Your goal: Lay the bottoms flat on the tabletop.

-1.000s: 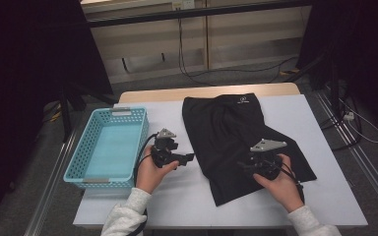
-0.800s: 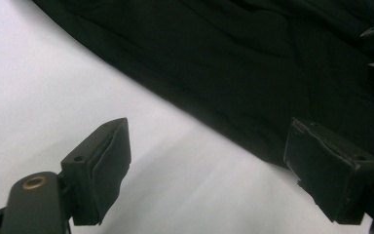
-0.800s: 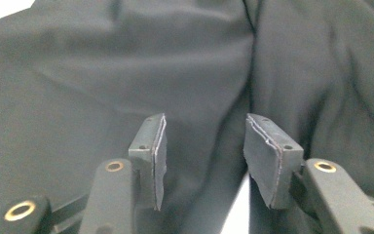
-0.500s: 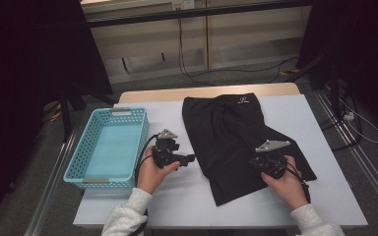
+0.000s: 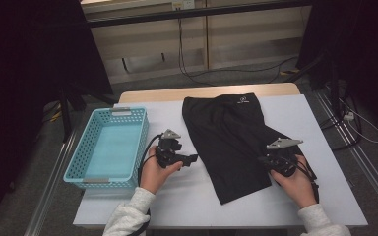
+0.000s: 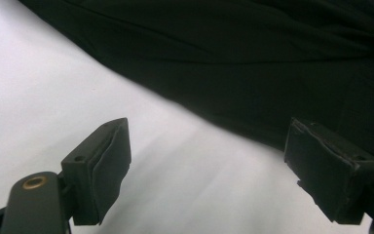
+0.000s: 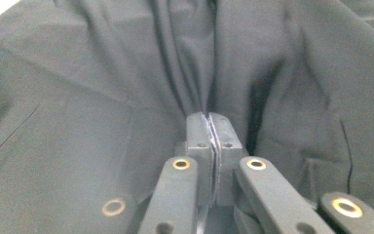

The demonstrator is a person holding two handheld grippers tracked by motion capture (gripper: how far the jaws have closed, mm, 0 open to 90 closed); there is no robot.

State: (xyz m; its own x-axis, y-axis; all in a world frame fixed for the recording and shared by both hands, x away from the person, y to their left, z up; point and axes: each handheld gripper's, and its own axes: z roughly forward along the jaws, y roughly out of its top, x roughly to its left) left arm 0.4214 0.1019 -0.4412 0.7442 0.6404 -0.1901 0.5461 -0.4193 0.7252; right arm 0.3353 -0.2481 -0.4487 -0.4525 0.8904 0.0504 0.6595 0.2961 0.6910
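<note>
Black shorts [image 5: 236, 137] lie flat on the white worktop [image 5: 187, 196], right of the blue basket [image 5: 109, 147]. Right gripper [image 7: 208, 127] is clamped, pinching a fabric fold. Left gripper [image 6: 207, 165] gapes wide, empty, just beside the shorts' edge.

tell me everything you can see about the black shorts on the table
The black shorts lie flat on the white table, waistband at the far edge, legs pointing toward the person. The fabric looks thin and smooth, with soft folds, and a small white logo sits near the waistband. The right gripper has its jaws shut on a pinched ridge of cloth at the right leg. The left gripper is open just off the left leg's edge, over bare table, not touching the cloth. A blue basket stands apart to the left.
</note>
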